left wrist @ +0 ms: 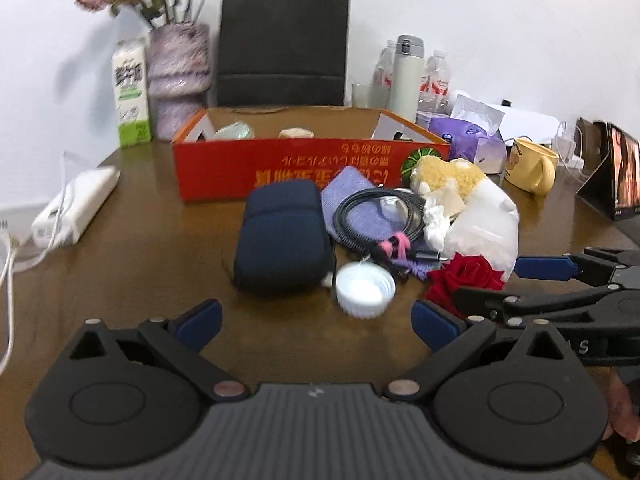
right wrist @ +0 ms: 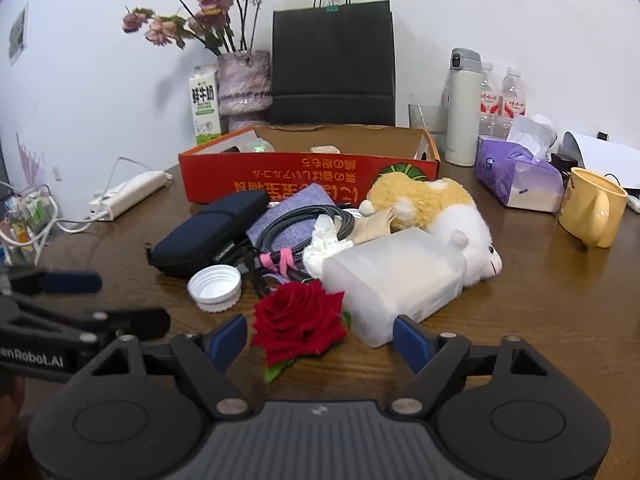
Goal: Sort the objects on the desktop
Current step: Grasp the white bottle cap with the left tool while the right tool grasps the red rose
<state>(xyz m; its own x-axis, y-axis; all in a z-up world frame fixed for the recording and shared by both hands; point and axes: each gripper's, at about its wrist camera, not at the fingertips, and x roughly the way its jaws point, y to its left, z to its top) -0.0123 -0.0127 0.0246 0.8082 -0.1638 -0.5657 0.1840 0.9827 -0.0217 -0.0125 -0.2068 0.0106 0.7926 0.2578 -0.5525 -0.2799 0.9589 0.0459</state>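
Observation:
A pile lies on the brown table in front of an open red cardboard box point(left wrist: 224, 168) point(right wrist: 248, 178). It holds a dark blue case point(left wrist: 282, 236) point(right wrist: 208, 236), a white cap point(left wrist: 365, 289) point(right wrist: 215, 287), a coiled black cable point(left wrist: 378, 216) point(right wrist: 308, 220), a red rose point(left wrist: 464, 276) point(right wrist: 300, 322), a translucent white container point(left wrist: 484, 232) point(right wrist: 396, 280) and a plush toy point(left wrist: 444, 174) point(right wrist: 432, 200). My left gripper point(left wrist: 316, 320) is open and empty, just short of the cap. My right gripper point(right wrist: 320, 340) is open, its fingers on either side of the rose.
A black paper bag point(right wrist: 334, 64), a vase of dried flowers point(right wrist: 244, 80) and a milk carton point(right wrist: 205, 104) stand behind the box. A thermos point(right wrist: 462, 108), water bottles, a purple tissue pack point(right wrist: 516, 172) and a yellow mug point(right wrist: 592, 208) are at the right. A white power strip point(right wrist: 128, 196) lies left.

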